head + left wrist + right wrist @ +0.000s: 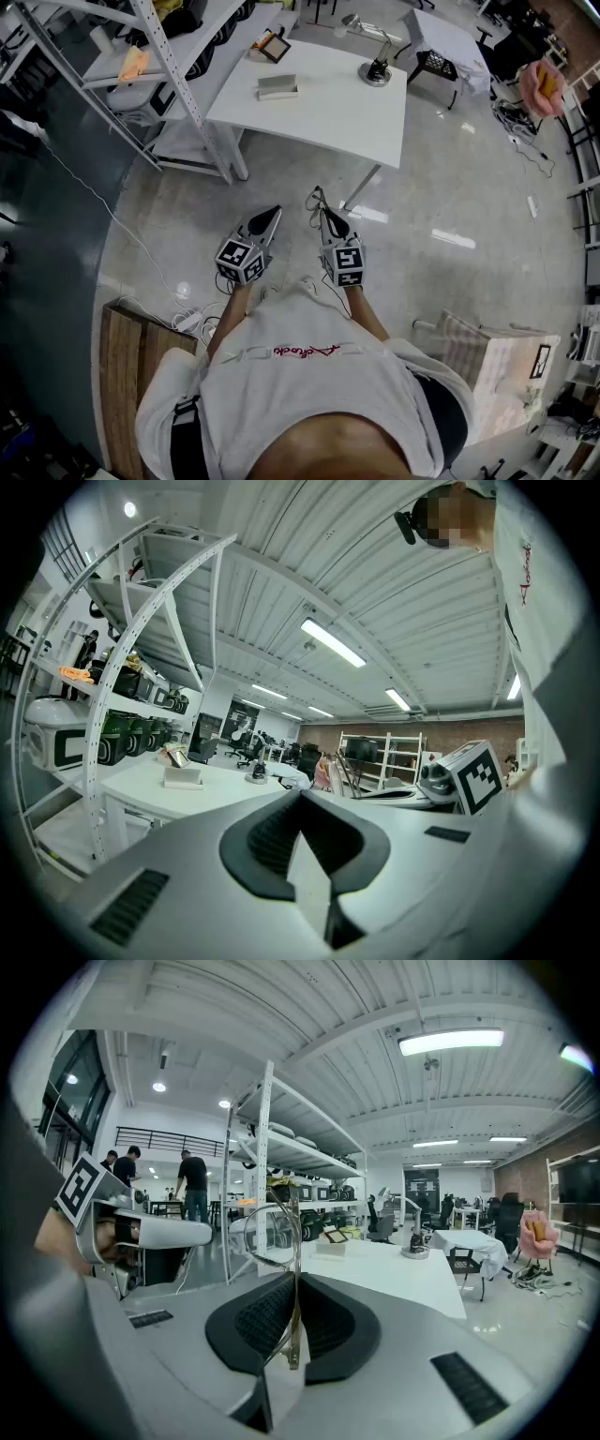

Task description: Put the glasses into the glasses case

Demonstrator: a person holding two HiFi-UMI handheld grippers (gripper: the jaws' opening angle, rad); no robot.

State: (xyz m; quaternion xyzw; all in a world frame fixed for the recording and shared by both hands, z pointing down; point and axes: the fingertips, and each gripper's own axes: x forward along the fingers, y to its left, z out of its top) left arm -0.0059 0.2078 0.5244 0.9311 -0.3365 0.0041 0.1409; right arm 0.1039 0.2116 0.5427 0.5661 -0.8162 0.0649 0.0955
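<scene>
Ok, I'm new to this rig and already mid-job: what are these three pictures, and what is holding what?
There is no robot arm here. A person carries a handheld two-jaw tool in each hand: the left gripper and the right gripper. The cubes with square markers are part of them.

The head view comes from a camera on the person's head, looking steeply down. The other two pictures come from cameras riding on each gripper, looking along its own jaws.

Ahead stands a white table. On it lie the glasses case and a desk lamp.

In the right gripper view, the jaws are shut on the thin wire-framed glasses. In the left gripper view, the jaws are together with nothing between them. The person stands short of the table, so the glasses are not yet at the case.
</scene>
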